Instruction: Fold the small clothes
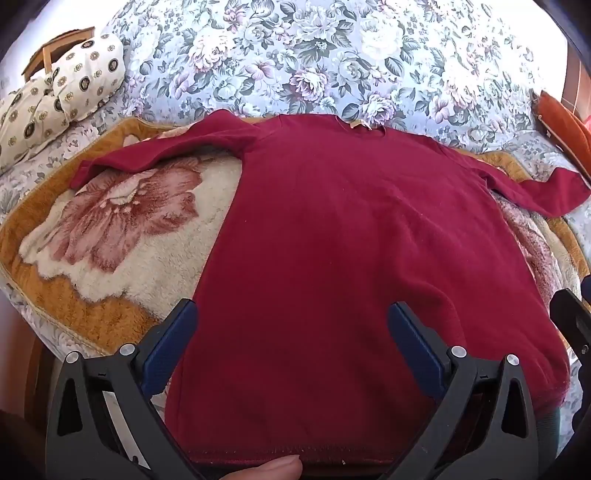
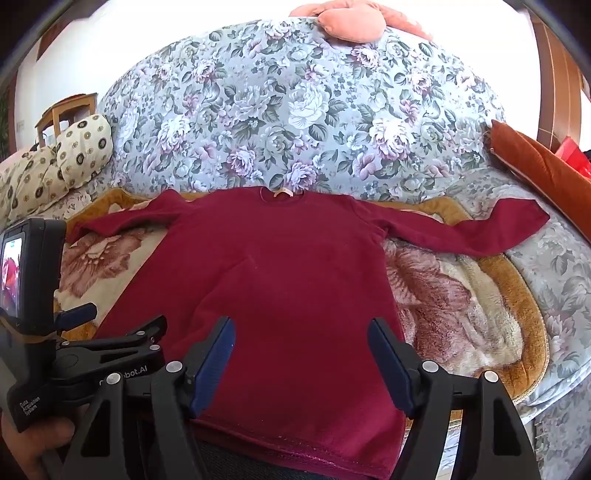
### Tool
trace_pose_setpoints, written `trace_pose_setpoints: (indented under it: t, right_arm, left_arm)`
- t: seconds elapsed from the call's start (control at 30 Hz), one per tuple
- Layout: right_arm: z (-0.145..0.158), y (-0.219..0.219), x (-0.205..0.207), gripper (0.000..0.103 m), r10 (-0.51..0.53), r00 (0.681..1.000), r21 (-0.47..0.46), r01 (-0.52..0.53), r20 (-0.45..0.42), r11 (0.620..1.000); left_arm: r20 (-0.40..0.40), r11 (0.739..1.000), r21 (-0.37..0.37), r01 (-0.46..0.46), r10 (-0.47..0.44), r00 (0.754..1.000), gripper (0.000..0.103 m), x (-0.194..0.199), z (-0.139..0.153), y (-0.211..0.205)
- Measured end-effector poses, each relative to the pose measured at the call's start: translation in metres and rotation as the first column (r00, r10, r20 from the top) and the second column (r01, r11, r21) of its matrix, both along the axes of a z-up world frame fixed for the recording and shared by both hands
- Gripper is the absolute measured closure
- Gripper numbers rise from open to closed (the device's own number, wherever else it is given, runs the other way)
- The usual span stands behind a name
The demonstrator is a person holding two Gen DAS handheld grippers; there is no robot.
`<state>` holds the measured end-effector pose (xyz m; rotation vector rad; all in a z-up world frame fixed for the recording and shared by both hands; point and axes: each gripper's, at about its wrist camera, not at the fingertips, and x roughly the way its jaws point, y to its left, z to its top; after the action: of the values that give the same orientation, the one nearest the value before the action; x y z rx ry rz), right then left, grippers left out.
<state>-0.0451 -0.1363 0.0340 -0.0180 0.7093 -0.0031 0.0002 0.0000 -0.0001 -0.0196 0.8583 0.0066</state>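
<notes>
Sweater (image 1: 332, 229) lies flat on the blanket (image 1: 122, 229), sleeves spread, unfolded; your left gripper (image 1: 291, 325) and right gripper (image 2: 301, 339) hover wide open, empty; next, pinch a sleeve and fold inward.

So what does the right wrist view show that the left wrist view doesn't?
Only the right wrist view shows a pink cushion on top of the sofa back, and the left gripper's camera screen.

Only the left wrist view shows a fingertip at the bottom edge, by the hem.

Both show the red sweater spread flat with sleeves out on the flower blanket, the patterned pillows, the orange cushion, and an open gripper above the sweater's lower part.
</notes>
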Motion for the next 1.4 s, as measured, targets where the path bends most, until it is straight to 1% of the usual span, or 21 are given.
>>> trace_pose_setpoints:
  t: [0.17, 0.2, 0.33, 0.4, 0.47, 0.6, 0.77, 1.13, 1.4]
  right_arm:
    - [-0.004, 0.003, 0.004, 0.030, -0.007, 1.000, -0.017, 0.007, -0.007, 1.000]
    - [-0.006, 0.003, 0.004, 0.030, -0.007, 1.000, -0.016, 0.007, -0.011, 1.000]
    - [-0.008, 0.000, 0.010, 0.030, -0.013, 1.000, 0.012, 0.013, -0.027, 1.000]
    - [-0.009, 0.004, 0.010, 0.030, -0.012, 0.999, -0.015, 0.012, -0.033, 1.000]
    - [-0.010, 0.006, 0.010, 0.030, -0.005, 0.999, -0.020, 0.005, -0.033, 1.000]
    - [-0.014, 0.006, 0.009, 0.030, -0.008, 0.999, -0.052, 0.006, -0.037, 0.999]
    - [-0.014, 0.002, 0.010, 0.030, -0.014, 0.999, -0.028, 0.012, -0.049, 1.000]
    - [-0.014, 0.007, 0.007, 0.030, -0.007, 0.999, -0.026, 0.006, -0.050, 1.000]
    - [-0.015, 0.005, 0.011, 0.030, -0.004, 0.998, -0.009, 0.003, -0.067, 1.000]
  left_arm:
    - [-0.003, 1.000, -0.010, -0.005, 0.005, 1.000, 0.000, 0.000, 0.001, 0.001]
    - [-0.004, 1.000, -0.013, -0.006, 0.006, 1.000, 0.000, 0.003, -0.004, 0.000]
    - [-0.008, 0.999, -0.038, -0.016, 0.016, 1.000, 0.000, 0.001, -0.008, -0.002]
    - [-0.013, 0.998, -0.055, -0.021, 0.020, 1.000, 0.000, 0.002, -0.007, -0.001]
    - [-0.025, 0.997, -0.070, -0.014, 0.013, 1.000, 0.000, 0.004, -0.005, 0.009]
    - [-0.026, 0.997, -0.072, -0.013, 0.011, 1.000, 0.000, 0.003, -0.002, 0.008]
    - [-0.029, 0.997, -0.075, -0.012, 0.010, 1.000, 0.000, 0.004, -0.002, 0.009]
    - [-0.054, 0.996, -0.093, -0.018, 0.013, 0.998, 0.000, 0.006, -0.008, 0.012]
    - [-0.048, 0.996, -0.087, -0.017, 0.013, 0.999, 0.000, 0.007, -0.007, 0.012]
